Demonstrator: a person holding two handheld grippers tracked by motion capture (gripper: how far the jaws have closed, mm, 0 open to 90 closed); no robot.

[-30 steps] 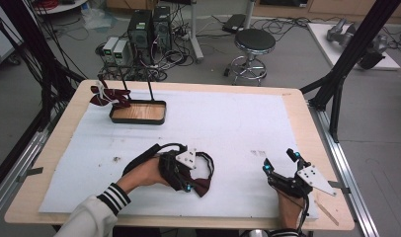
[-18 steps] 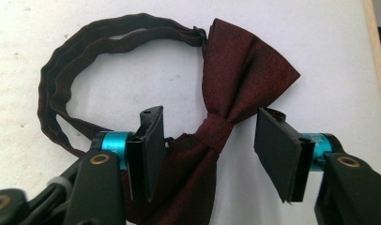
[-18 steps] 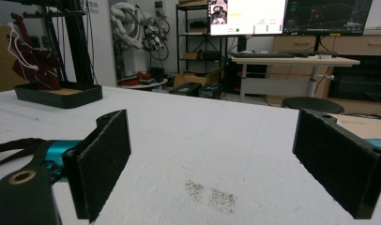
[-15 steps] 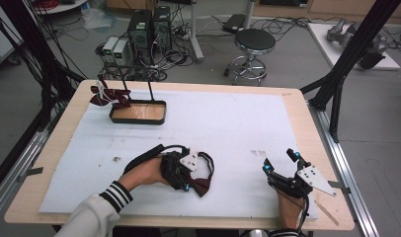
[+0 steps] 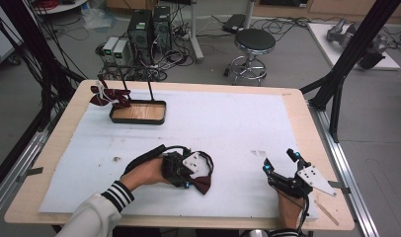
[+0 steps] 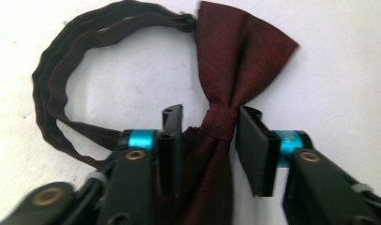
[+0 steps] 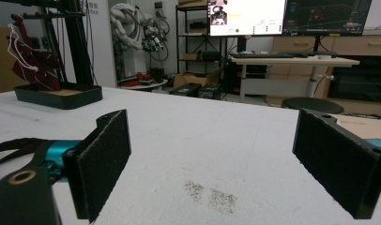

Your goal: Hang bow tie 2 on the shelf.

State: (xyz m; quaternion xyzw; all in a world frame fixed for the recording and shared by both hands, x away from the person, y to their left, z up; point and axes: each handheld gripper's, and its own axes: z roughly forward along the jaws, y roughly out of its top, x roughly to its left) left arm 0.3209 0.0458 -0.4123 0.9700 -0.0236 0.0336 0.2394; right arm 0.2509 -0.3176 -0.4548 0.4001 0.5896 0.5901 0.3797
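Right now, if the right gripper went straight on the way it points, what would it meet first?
Nothing close: the right gripper is open over bare white mat, so the way looks free. The tray stands far off to the left, seemingly outside that line, though depth is unclear.

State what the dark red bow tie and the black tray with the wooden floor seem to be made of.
Dark red bow tie: woven fabric, slight sheen, fine weave showing. Black tray: dark rim, probably metal or plastic; light floor with grain lines, probably wood.

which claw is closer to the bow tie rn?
Left. The left claw straddles the bow tie at its knot; the right claw sits open, well off to its right.
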